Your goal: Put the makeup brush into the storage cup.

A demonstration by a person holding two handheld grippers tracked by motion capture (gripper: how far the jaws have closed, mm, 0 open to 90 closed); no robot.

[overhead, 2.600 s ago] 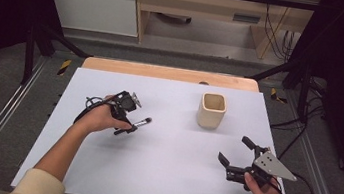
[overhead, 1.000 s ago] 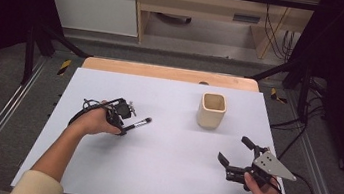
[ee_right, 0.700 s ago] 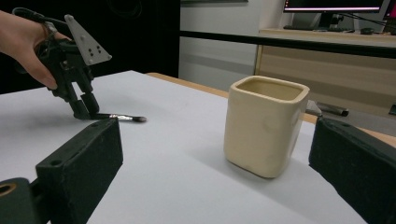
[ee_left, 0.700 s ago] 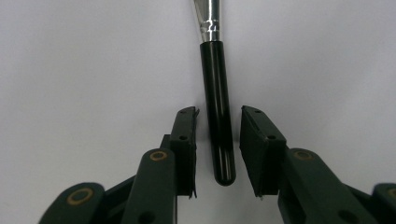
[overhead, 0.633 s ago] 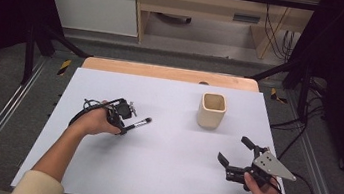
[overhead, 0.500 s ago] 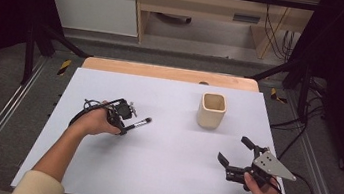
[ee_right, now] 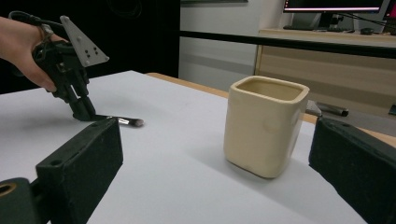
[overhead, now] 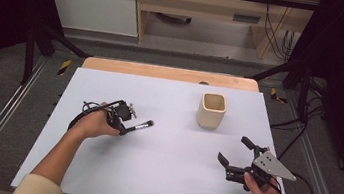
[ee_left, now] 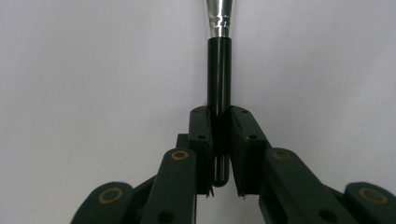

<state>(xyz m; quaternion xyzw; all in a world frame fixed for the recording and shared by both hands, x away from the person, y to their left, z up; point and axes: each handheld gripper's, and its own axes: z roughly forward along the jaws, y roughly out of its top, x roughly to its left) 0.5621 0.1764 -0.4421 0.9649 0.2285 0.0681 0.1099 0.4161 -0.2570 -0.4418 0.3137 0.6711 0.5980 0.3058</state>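
White table (overhead: 164, 176) lies under my two grippers, with a dark room and a wooden desk behind it. The brush (overhead: 140, 126) lies flat on the table, left of the middle, with its tip pointing toward the cup (overhead: 212, 110).

My left gripper (ee_left: 219, 156) has just been closing, and now its pads (ee_left: 201, 140) press on the black handle from both sides, near the rear end of it. In the high view I see this left gripper (overhead: 124, 121) low on the table, tilted down onto the brush.

I judge the brush as light and stiff: a thin round handle, a shiny metal ring (ee_left: 219, 18) farther up, soft hairs at the tip. The round handle looks smooth, so it can roll or slip between flat pads. I hold it close to the end, so the long front part may droop or swing when I lift. A grip nearer to the middle would be steadier, but this one should be enough for so light a thing. I think the hairs are not a good place to squeeze.

My right gripper (overhead: 238, 156) hovers near the front right corner with its jaws wide apart and nothing between them. The cup (ee_right: 264, 123) stands upright, well apart from the brush, and the mouth is open upward. Between brush and cup the table is bare, so I see nothing in the way. The cup looks like ceramic, so I should not knock it.
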